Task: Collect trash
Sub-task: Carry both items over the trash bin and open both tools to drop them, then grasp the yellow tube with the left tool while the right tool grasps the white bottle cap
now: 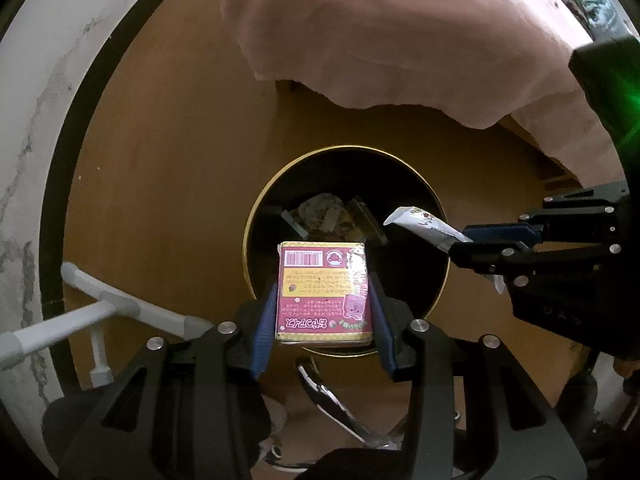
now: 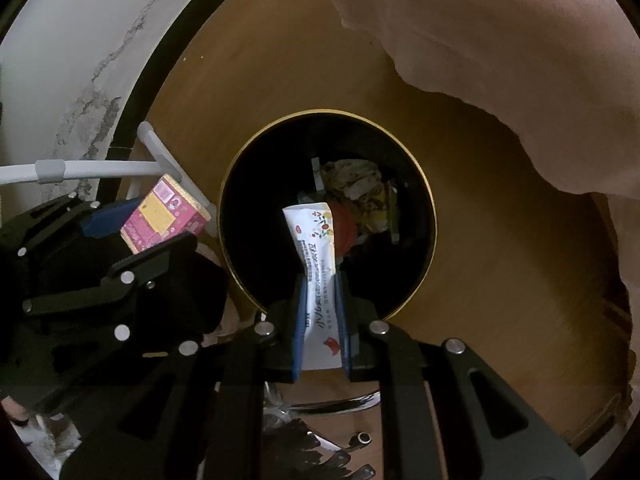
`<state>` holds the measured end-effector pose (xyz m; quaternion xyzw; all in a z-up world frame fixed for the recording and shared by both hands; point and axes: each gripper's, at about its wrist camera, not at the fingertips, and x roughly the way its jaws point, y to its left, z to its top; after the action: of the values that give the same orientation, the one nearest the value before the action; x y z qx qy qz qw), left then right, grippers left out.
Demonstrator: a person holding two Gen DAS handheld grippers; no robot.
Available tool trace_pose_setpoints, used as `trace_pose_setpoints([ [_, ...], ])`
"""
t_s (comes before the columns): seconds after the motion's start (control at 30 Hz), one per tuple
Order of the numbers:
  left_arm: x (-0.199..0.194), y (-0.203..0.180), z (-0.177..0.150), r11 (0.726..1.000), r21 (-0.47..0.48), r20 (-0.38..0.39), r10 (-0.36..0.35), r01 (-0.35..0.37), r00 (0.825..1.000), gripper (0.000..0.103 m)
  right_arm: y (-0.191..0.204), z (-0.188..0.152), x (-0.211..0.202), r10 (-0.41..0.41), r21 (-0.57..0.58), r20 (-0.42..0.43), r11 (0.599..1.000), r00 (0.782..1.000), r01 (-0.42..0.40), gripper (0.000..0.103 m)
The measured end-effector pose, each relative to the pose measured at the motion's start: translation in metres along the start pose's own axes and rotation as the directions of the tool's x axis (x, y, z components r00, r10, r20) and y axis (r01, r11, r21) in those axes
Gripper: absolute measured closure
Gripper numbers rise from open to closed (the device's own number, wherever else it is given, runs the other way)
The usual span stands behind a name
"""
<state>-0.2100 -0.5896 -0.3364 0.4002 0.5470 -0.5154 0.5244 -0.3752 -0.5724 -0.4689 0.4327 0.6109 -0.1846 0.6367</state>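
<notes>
Left wrist view: a brown wooden floor [image 1: 168, 152] is seen beneath a pink draped cloth [image 1: 400, 36]. The left gripper [image 1: 325, 292] is clenched on a pink rectangular snack box [image 1: 323, 292], held above a round black gold-rimmed trash bin [image 1: 434, 280].

Right wrist view: the right gripper [image 2: 321, 300] is clamped on a white printed paper sachet [image 2: 314, 248], held over the same bin's mouth, where crumpled wrappers [image 2: 356, 188] are seen inside.

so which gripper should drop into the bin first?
Right, probably. The right gripper holds the sachet with its tip already over the bin opening. The left gripper holds the pink box near the rim in the right view, so its drop looks less sure.
</notes>
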Motion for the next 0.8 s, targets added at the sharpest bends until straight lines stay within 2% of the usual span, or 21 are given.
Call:
trace_pose_setpoints([
  [0.07,-0.001,0.0,-0.004,1.0,-0.009,-0.002,-0.019,0.019,1.0,0.035,0.0,0.001,-0.001,0.003,0.001,-0.01,1.0,1.0,-0.003,0.085],
  [0.1,-0.002,-0.001,-0.005,1.0,-0.011,0.013,-0.018,0.018,1.0,0.011,-0.001,0.001,-0.003,-0.004,0.005,-0.006,1.0,1.0,0.004,0.078],
  [0.13,-0.005,-0.002,-0.005,1.0,-0.011,0.035,-0.01,0.01,0.999,0.01,-0.003,0.001,-0.006,-0.024,0.013,0.002,1.0,1.0,0.024,0.06],
  [0.17,-0.009,-0.003,-0.006,1.0,-0.005,0.056,-0.013,0.013,0.998,0.01,-0.007,0.001,-0.01,-0.061,0.031,0.012,0.998,0.998,0.06,0.037],
  [0.23,-0.013,-0.004,-0.006,1.0,-0.002,0.062,-0.022,0.022,0.998,0.009,-0.016,0.0,-0.022,-0.058,0.069,0.05,0.996,0.997,0.055,0.022],
  [0.33,-0.031,-0.01,-0.007,1.0,0.006,0.102,-0.022,0.022,0.995,0.009,-0.027,-0.002,-0.05,-0.06,0.122,0.12,0.992,0.991,0.045,0.022],
  [0.37,-0.048,-0.016,-0.007,1.0,0.015,0.141,-0.027,0.025,0.99,0.009,-0.031,-0.003,-0.066,-0.066,0.146,0.162,0.988,0.985,0.042,0.022],
  [0.43,-0.095,-0.032,-0.009,0.997,0.06,0.258,-0.052,0.038,0.965,0.009,-0.035,-0.007,-0.107,-0.083,0.191,0.272,0.981,0.959,0.031,0.022],
  [0.47,-0.131,-0.042,-0.013,0.995,0.091,0.344,-0.058,0.028,0.937,0.009,-0.034,-0.011,-0.136,-0.105,0.207,0.351,0.978,0.931,0.032,0.022],
  [0.5,-0.17,-0.05,-0.019,0.992,0.122,0.432,-0.072,0.02,0.899,0.009,-0.028,-0.018,-0.168,-0.14,0.217,0.437,0.975,0.888,0.046,0.019],
  [0.53,-0.217,-0.057,-0.031,0.989,0.151,0.532,-0.081,0.0,0.843,0.009,-0.021,-0.024,-0.195,-0.174,0.224,0.51,0.972,0.843,0.066,0.012],
  [0.57,-0.246,-0.06,-0.04,0.987,0.159,0.59,-0.076,-0.023,0.803,0.008,-0.009,-0.033,-0.227,-0.21,0.229,0.6,0.97,0.772,0.086,0.006],
  [0.6,-0.281,-0.059,-0.053,0.985,0.156,0.66,-0.052,-0.07,0.749,0.006,0.006,-0.045,-0.257,-0.235,0.232,0.69,0.968,0.684,0.099,0.006],
  [0.63,-0.307,-0.057,-0.065,0.983,0.136,0.71,-0.012,-0.121,0.704,0.006,0.021,-0.055,-0.277,-0.25,0.234,0.755,0.966,0.606,0.107,0.006],
  [0.67,-0.333,-0.048,-0.081,0.978,0.09,0.754,0.056,-0.188,0.655,0.006,0.047,-0.068,-0.299,-0.247,0.218,0.827,0.969,0.505,0.116,0.006],
  [0.7,-0.353,-0.032,-0.095,0.969,0.022,0.775,0.139,-0.246,0.617,0.006,0.063,-0.072,-0.307,-0.228,0.192,0.854,0.974,0.468,0.123,0.006],
  [0.73,-0.363,-0.017,-0.104,0.961,-0.037,0.775,0.2,-0.274,0.599,0.006,0.088,-0.074,-0.314,-0.187,0.14,0.879,0.981,0.439,0.136,0.006],
  [0.77,-0.374,0.01,-0.117,0.949,-0.121,0.761,0.276,-0.29,0.587,0.006,0.104,-0.073,-0.316,-0.157,0.103,0.885,0.984,0.437,0.144,0.006],
  [0.8,-0.381,0.041,-0.131,0.936,-0.202,0.736,0.339,-0.288,0.586,0.006,0.128,-0.069,-0.315,-0.11,0.048,0.889,0.988,0.445,0.149,0.006],
])
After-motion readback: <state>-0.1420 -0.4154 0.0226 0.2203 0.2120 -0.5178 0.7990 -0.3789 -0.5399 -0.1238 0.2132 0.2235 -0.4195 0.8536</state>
